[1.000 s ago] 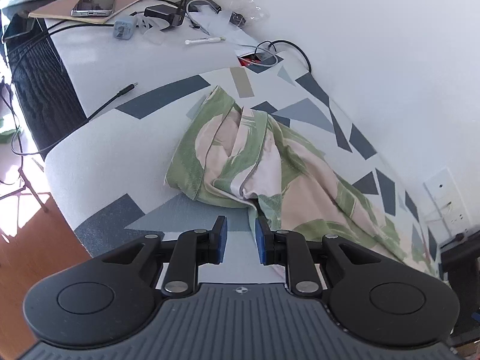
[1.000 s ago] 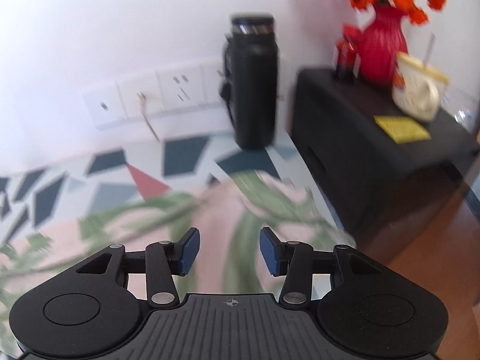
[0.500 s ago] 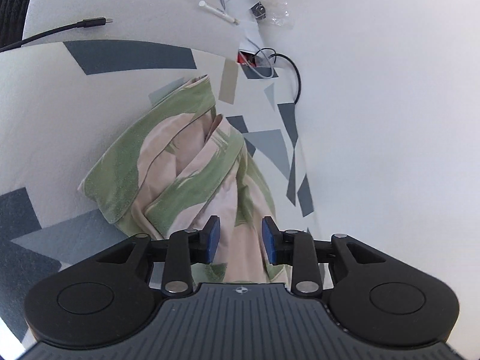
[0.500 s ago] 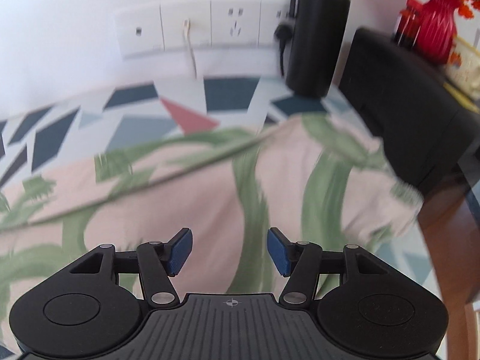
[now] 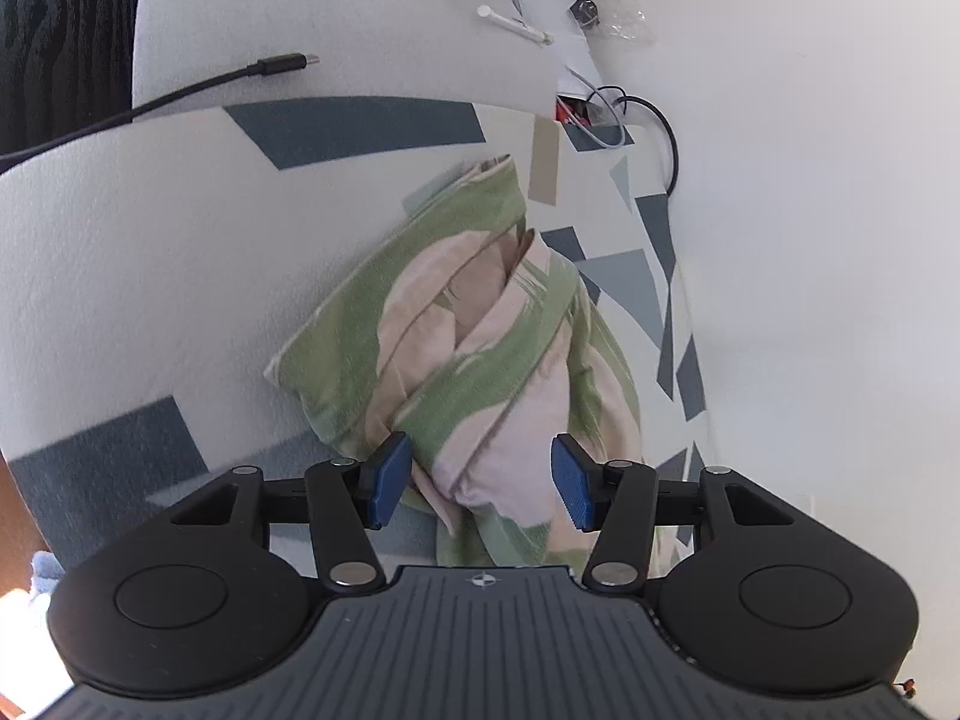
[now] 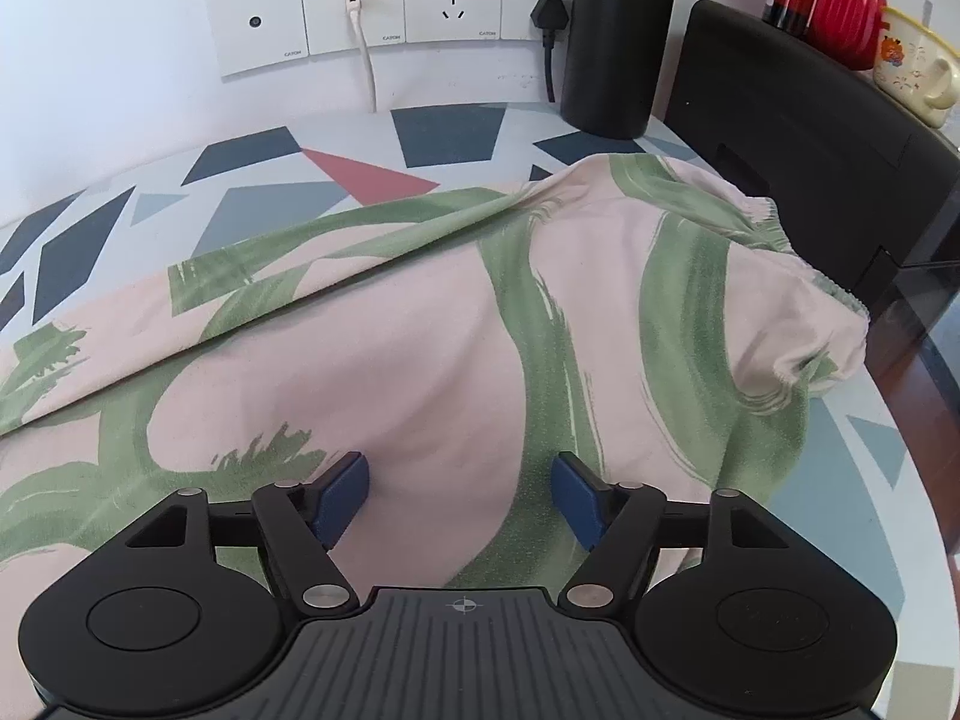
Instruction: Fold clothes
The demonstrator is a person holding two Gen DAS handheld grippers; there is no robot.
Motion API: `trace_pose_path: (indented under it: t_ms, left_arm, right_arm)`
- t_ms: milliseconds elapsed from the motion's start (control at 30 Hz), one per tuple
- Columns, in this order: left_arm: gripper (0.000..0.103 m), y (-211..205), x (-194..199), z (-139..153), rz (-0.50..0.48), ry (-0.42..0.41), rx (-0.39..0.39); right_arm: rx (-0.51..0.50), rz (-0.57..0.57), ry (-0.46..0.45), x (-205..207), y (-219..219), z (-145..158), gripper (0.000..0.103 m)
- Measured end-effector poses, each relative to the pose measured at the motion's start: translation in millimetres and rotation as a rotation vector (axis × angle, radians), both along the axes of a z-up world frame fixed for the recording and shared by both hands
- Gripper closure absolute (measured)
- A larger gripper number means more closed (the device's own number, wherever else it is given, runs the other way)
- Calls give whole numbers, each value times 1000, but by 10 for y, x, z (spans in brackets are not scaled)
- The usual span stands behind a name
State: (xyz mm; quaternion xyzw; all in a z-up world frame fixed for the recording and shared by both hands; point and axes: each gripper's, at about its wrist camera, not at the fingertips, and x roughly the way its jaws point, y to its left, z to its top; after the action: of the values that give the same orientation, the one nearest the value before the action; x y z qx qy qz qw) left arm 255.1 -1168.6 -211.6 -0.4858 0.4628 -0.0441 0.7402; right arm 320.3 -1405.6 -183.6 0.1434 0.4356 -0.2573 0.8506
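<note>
While both pairs of jaws are opening over the cloth without pinching it, the left gripper (image 5: 480,483) hangs above the bunched leg end of the pink-and-green garment (image 5: 480,324) and the right gripper (image 6: 461,501) above its broad, smooth waist end, probably to seize each end for a fold. The soft, leaf-printed cotton lies across a tabletop (image 6: 444,132) patterned with angular shapes. Beyond stand a black flask (image 6: 612,36) and white wall sockets (image 6: 360,12).
</note>
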Motion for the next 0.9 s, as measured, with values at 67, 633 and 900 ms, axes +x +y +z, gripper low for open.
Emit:
trace_pose_path:
  t_ms: [67, 633, 900]
  left_arm:
    - [51, -60, -28, -11, -6, 10, -41]
    - [51, -361, 63, 127, -102, -86, -64]
    - [51, -175, 21, -117, 182, -89, -132]
  right_arm:
    - [-4, -2, -9, -2, 13, -8, 33]
    - [-5, 21, -20, 29, -4, -40, 25]
    - [-7, 26, -22, 50, 7, -56, 19]
